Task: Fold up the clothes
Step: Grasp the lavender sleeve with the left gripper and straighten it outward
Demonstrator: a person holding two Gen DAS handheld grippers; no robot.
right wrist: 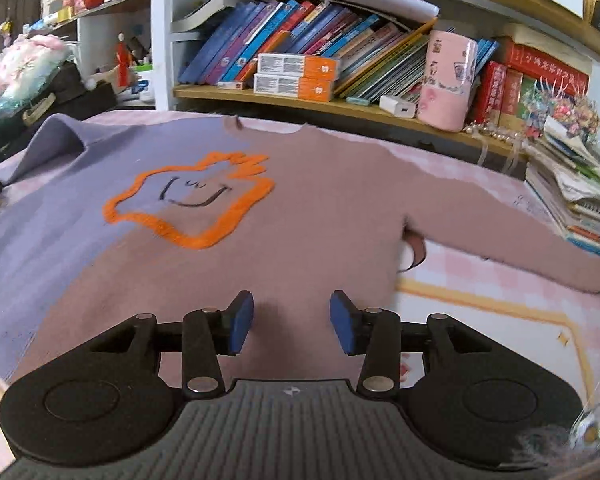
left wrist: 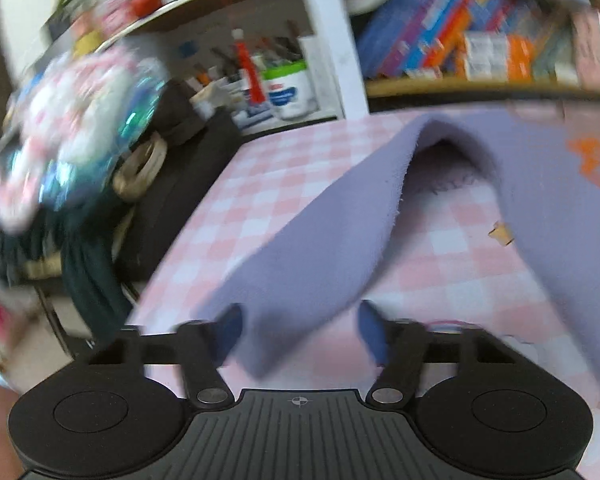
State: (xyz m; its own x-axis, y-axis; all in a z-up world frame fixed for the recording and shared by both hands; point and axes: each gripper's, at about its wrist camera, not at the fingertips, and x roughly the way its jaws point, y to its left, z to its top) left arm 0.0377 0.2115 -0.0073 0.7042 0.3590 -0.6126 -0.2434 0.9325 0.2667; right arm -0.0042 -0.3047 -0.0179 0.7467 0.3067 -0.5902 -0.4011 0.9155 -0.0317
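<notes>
Left tongs (left wrist: 298, 334) are spread around a lifted sleeve (left wrist: 320, 240); right tongs (right wrist: 292, 322) gape over the sweater (right wrist: 300, 216) at frame centre. Unclamped, the sleeve could slip back.

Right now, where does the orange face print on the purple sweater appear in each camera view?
Left wrist view: orange face print at the far right edge, only partly in frame, on the purple sweater.
Right wrist view: left of centre, on the sweater's chest.
Shared landmark: the row of books on the shelf, at the top of both views.
</notes>
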